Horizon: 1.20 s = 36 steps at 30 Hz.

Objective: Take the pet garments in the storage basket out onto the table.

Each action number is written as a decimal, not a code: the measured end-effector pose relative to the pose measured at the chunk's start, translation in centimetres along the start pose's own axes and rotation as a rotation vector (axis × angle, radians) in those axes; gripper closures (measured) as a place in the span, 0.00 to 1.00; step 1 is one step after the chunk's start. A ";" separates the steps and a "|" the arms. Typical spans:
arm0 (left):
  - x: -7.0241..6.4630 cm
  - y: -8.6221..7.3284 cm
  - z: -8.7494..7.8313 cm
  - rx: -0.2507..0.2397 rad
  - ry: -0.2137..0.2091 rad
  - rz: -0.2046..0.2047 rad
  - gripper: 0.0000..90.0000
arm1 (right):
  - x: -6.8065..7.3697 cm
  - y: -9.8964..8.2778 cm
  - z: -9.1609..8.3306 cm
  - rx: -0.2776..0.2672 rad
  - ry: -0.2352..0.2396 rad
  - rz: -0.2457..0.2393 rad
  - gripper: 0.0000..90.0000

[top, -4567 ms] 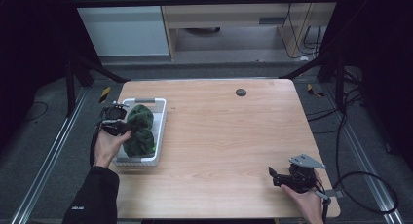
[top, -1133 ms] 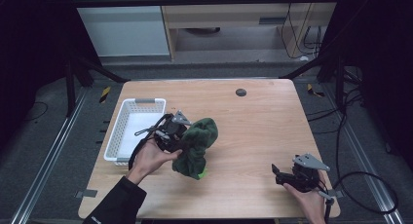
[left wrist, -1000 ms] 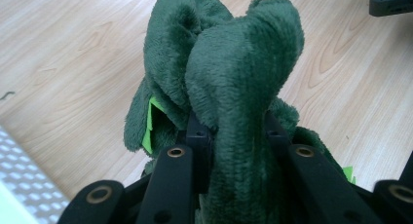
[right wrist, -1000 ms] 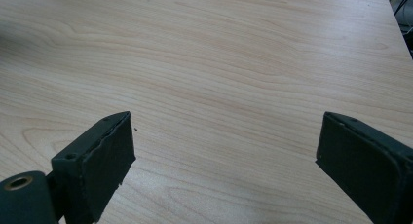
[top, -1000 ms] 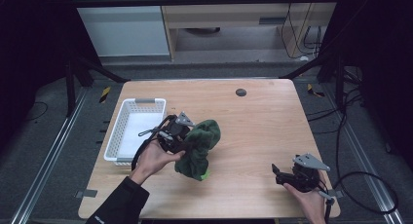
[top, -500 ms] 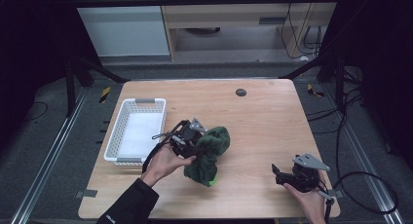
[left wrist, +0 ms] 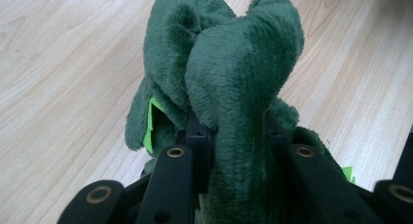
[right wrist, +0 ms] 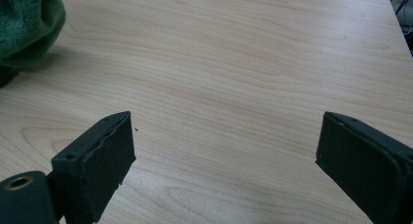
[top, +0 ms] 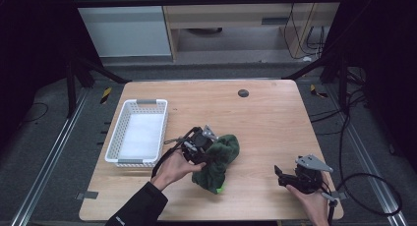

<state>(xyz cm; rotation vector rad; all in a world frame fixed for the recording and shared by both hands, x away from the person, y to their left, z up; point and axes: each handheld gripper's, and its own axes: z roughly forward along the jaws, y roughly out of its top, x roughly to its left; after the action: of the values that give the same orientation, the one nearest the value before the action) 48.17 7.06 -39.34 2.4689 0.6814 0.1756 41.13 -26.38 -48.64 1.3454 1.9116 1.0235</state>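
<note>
- High view: a light wooden table (top: 275, 118) is being shown on a dark grey floor, with metal rails running along both sides and black cables trailing at the right.
- A pale cabinet front and a wooden shelf unit are being seen behind the table, with dark frame posts at both far corners.
- A small dark round disc (top: 243, 93) is lying near the table's far edge, well apart from everything else.
- A white slatted basket (top: 140, 159) is standing at the table's left side, just beside the left hand.
- A dark green plush cloth (top: 219, 159) is being held near the table's middle, right of the basket; a bright green tag is showing at its lower edge.
- The left gripper (top: 199, 147) is being kept clamped on a fold of the cloth, as seen in the left gripper view (left wrist: 234, 151).
- The right gripper (top: 281, 174) is being held near the front right corner, its jaws standing wide apart over bare wood with nothing between them.
</note>
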 end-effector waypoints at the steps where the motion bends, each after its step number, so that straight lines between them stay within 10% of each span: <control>1: 0.0 0.0 0.2 0.003 -0.001 0.002 0.81 | 0.0 0.0 0.0 0.002 0.002 0.000 0.08; 21: 0.5 -1.1 3.2 0.036 0.002 -0.005 0.69 | 0.0 -0.1 0.1 0.009 0.005 -0.009 0.08; 36: 0.4 -1.3 2.9 -0.005 0.022 0.006 0.38 | 0.1 -0.2 0.2 0.018 0.008 -0.002 0.08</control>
<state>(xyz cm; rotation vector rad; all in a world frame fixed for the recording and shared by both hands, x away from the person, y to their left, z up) 48.67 6.80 -42.47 2.4673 0.6823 0.2064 41.19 -26.29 -48.90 1.3508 1.9321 1.0140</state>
